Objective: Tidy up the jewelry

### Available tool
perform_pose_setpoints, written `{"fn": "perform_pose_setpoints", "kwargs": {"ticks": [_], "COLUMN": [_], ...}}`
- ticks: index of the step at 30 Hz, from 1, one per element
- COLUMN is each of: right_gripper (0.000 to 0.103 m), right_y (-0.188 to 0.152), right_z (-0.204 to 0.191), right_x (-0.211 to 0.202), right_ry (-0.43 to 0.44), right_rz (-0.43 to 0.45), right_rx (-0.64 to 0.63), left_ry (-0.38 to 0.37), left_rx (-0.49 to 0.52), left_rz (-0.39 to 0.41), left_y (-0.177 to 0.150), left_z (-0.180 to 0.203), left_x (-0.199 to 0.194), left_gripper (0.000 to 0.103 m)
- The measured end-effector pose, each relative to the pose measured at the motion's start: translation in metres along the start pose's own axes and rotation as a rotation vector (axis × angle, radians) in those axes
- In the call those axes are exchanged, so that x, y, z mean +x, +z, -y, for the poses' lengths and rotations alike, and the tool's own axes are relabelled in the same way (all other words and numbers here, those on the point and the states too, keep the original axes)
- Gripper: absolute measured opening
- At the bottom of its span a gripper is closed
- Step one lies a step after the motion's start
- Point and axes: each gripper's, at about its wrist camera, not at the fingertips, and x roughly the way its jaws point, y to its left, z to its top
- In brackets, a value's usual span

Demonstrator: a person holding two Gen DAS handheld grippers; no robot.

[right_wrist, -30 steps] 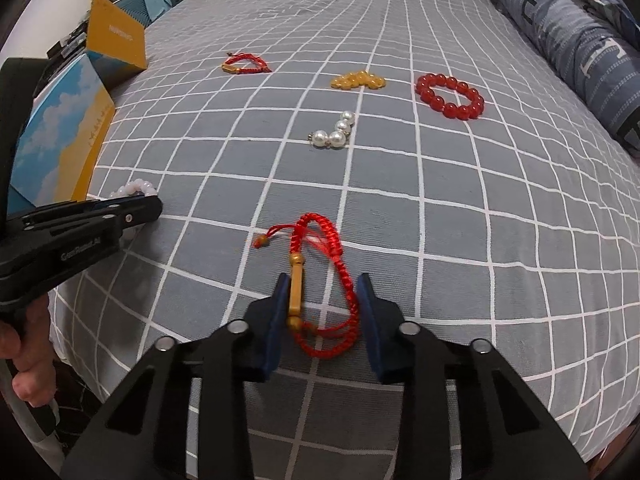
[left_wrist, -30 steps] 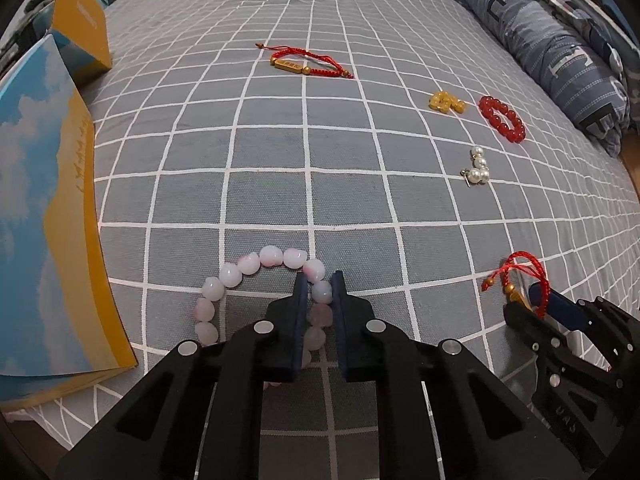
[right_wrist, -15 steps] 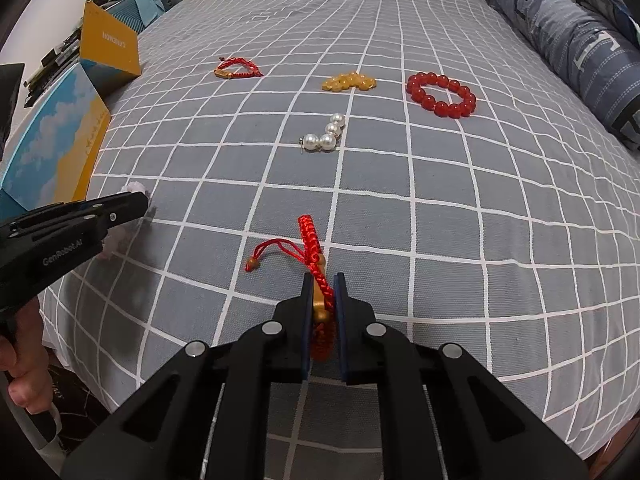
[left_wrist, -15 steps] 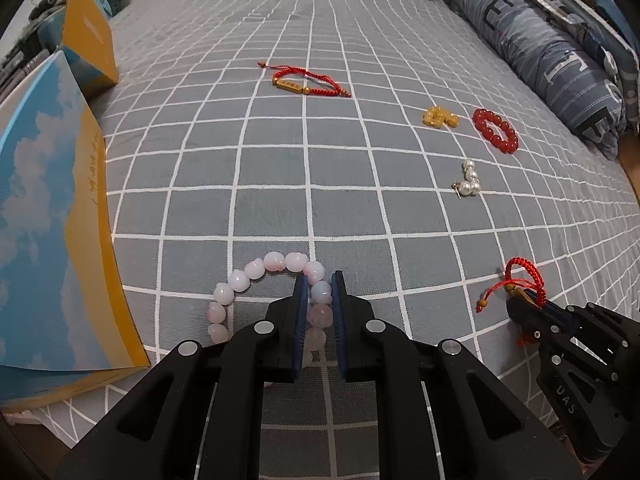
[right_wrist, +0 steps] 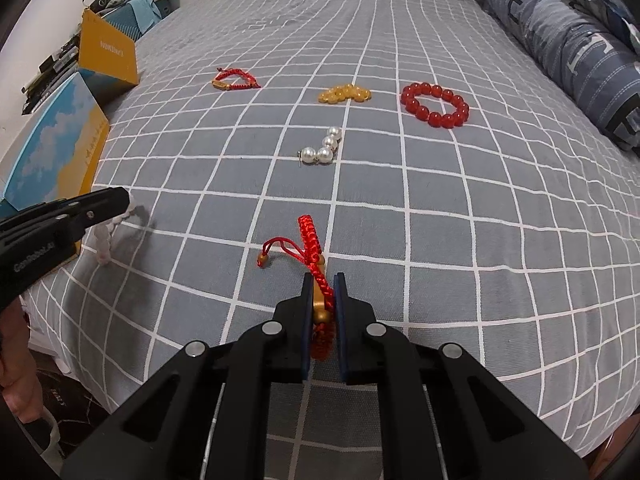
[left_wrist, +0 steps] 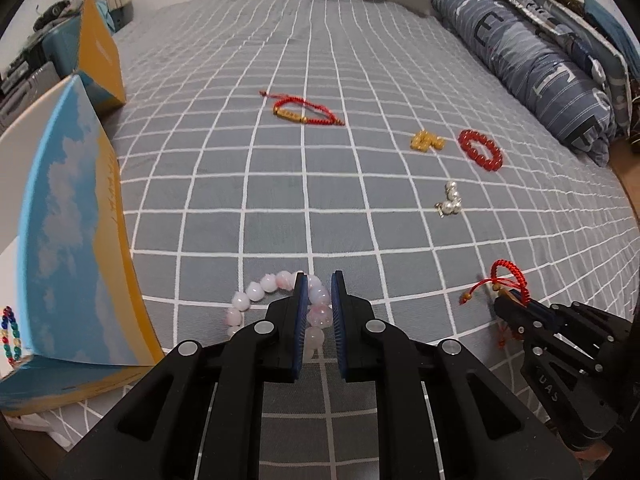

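Bracelets pinched in both grippers at the bed's [right_wrist: 440,240] near edge.
Left gripper [left_wrist: 318,294] jaws clamp the pink bead bracelet [left_wrist: 276,304]: slick, elastic. Right gripper [right_wrist: 323,292] jaws, just closed, nip the red cord bracelet [right_wrist: 314,256] beside its gold tube, limp and light; loose pieces lie toward 12 o'clock.

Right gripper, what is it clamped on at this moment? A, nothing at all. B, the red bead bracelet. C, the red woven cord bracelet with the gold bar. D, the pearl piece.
C: in the right wrist view the right gripper has its jaws shut on the red woven cord bracelet, the gold bar pinched between the pads, while the pearl piece and red bead bracelet lie untouched farther up the bed.
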Motion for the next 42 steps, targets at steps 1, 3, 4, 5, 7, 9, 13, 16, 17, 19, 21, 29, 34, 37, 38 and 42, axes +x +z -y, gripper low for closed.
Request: {"fn": "perform_pose_setpoints", "kwargs": {"ticks": [1, 3, 4, 5, 7, 9, 13, 16, 17, 19, 21, 29, 34, 37, 38, 42], "right_gripper": [0.009, 0.009, 0.009, 0.009, 0.009, 0.009, 0.009, 0.009, 0.009, 0.009, 0.009, 0.009, 0.009, 0.009, 0.009, 0.009], "right_y": [0.001, 0.002, 0.002, 0.003, 0.003, 0.003, 0.004, 0.005, 0.006, 0.006, 0.007, 0.011, 0.013, 0.013, 0.014, 0.016], "right_z": [0.000, 0.000, 0.001, 0.001, 0.002, 0.002, 0.002, 0.003, 0.003, 0.003, 0.003, 0.001, -0.001, -0.004, -0.006, -0.011], "right_x": [-0.001, -0.005, -0.006, -0.007, -0.008, -0.008, -0.010, -0.013, -0.014, -0.016, -0.018, -0.025, -0.028, -0.030, -0.033, -0.041], "right_ry": [0.001, 0.001, -0.001, -0.003, -0.008, -0.016, -0.021, -0.025, -0.026, -0.028, -0.032, -0.048, -0.050, -0.061, -0.066, -0.068], "right_rz": [0.004, 0.015, 0.018, 0.021, 0.027, 0.032, 0.044, 0.060, 0.068, 0.080, 0.091, 0.123, 0.139, 0.149, 0.156, 0.173], "right_rx": [0.002, 0.005, 0.007, 0.009, 0.012, 0.014, 0.021, 0.029, 0.033, 0.037, 0.037, 0.042, 0.042, 0.040, 0.038, 0.040], "left_ry": [-0.002, -0.003, 0.000, -0.001, -0.003, -0.005, -0.004, 0.001, 0.005, 0.005, 0.002, -0.003, 0.014, 0.015, 0.014, 0.023], "left_rx": [-0.001, 0.001, 0.002, 0.002, 0.003, 0.004, 0.011, 0.017, 0.019, 0.019, 0.022, 0.030, 0.046, 0.050, 0.050, 0.045], "left_rz": [0.008, 0.035, 0.043, 0.054, 0.063, 0.078, 0.104, 0.116, 0.121, 0.128, 0.137, 0.163, 0.189, 0.201, 0.205, 0.225], "left_y": [0.001, 0.002, 0.003, 0.003, 0.004, 0.004, 0.005, 0.005, 0.005, 0.005, 0.005, 0.006, 0.004, 0.004, 0.003, 0.003], "left_z": [0.000, 0.000, 0.000, 0.000, 0.000, 0.001, 0.002, 0.003, 0.003, 0.004, 0.004, 0.005, 0.007, 0.008, 0.008, 0.006], "left_x": [-0.003, -0.011, -0.013, -0.017, -0.020, -0.024, -0.032, -0.036, -0.038, -0.040, -0.043, -0.053, -0.061, -0.067, -0.069, -0.079], "left_gripper": [0.012, 0.012, 0.012, 0.012, 0.012, 0.012, 0.012, 0.012, 0.012, 0.012, 0.012, 0.012, 0.012, 0.012, 0.012, 0.012]}}
